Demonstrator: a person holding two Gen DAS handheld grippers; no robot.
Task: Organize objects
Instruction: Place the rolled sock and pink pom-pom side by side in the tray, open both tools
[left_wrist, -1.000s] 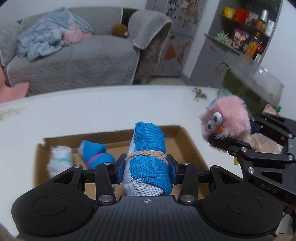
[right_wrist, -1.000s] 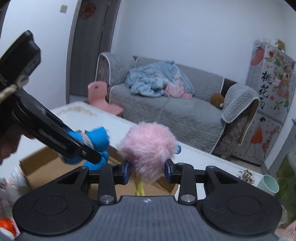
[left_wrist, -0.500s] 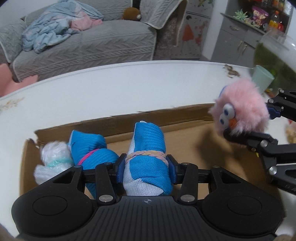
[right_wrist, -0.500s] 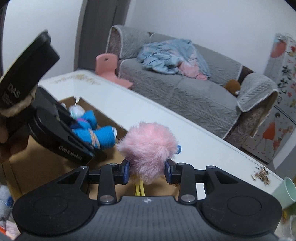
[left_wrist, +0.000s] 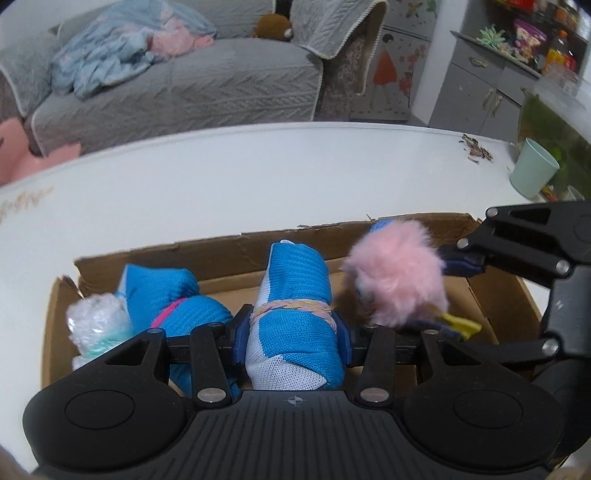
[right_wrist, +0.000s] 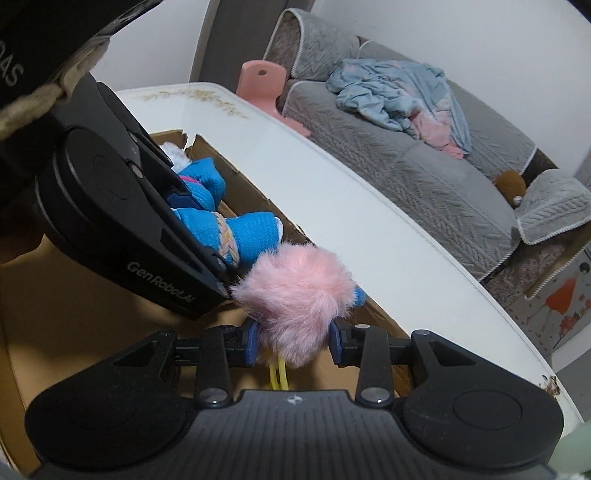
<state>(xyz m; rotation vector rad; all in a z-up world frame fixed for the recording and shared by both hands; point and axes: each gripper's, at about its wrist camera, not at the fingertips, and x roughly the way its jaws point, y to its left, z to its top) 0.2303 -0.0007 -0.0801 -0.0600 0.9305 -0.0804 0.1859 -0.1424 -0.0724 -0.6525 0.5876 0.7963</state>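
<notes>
- Here, the box (left_wrist: 495, 295) is plain brown cardboard, shallow and open-topped, with torn, ragged rims; it sits on a smooth white table (left_wrist: 221, 184).
- The roll (left_wrist: 295, 317) is a ribbed blue knit with a white mesh end, cylinder-shaped and cinched by a braided pastel band (left_wrist: 291, 308).
- The left gripper (left_wrist: 293, 332) is clenched on that roll at the band, its blue pads pressing both sides, pointing down into the box.
- Just left of it lies a second blue knit bundle (left_wrist: 173, 306) with a pink tie, and beside that a crinkly white wad (left_wrist: 98, 321), possibly plastic wrap; both rest against the box's left end.
- The toy (right_wrist: 295, 295) is a round puff of long pink fur with a blue tuft and thin yellow legs (right_wrist: 279, 374).
- The right gripper (right_wrist: 293, 341) grasps the toy from both sides, reaching in over the box's right end, with the toy just beside the roll.
- A pale green cup (left_wrist: 533, 173) stands on the table's far right; a grey textured sofa (left_wrist: 177, 85) lies behind.
</notes>
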